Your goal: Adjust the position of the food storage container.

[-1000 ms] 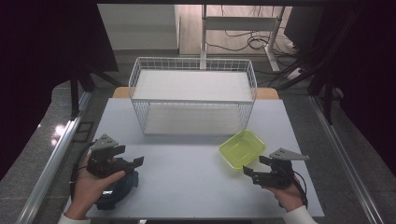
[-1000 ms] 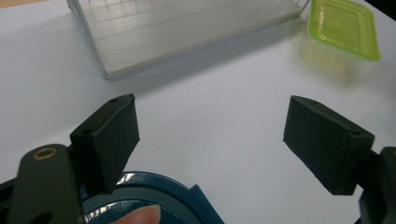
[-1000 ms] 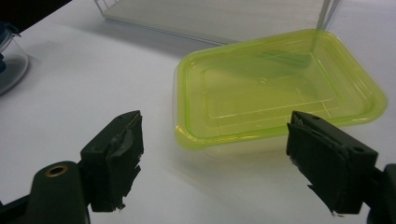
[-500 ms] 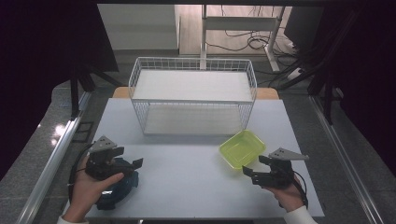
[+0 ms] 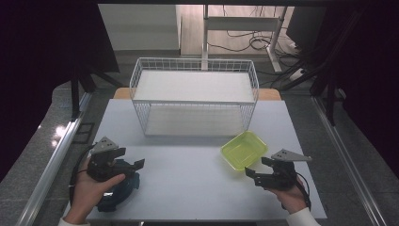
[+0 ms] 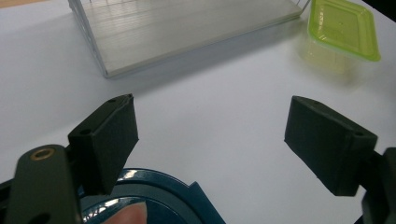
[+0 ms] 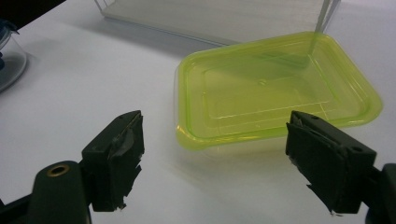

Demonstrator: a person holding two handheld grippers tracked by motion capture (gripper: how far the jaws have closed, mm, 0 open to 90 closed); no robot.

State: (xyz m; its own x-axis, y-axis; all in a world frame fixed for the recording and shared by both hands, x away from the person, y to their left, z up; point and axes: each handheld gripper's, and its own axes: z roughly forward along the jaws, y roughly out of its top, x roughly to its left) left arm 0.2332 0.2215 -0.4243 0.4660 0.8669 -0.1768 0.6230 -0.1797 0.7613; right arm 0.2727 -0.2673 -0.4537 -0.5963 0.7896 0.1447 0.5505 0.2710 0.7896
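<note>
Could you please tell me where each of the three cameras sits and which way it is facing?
High view: fixed above the person's side, looking forward and down on the white table; both hands and grippers show.
Left gripper view: rides the left gripper, looking across the table over a dark blue round lid; open black jaws show.
Right gripper view: rides the right gripper, facing the yellow-green rectangular plastic container.
Shared: all see the container and white wire basket.

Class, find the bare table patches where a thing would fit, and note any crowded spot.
Bare: the table middle between blue round container and yellow-green plastic tray. Crowded: the tray nearly meets the white wire basket.
</note>
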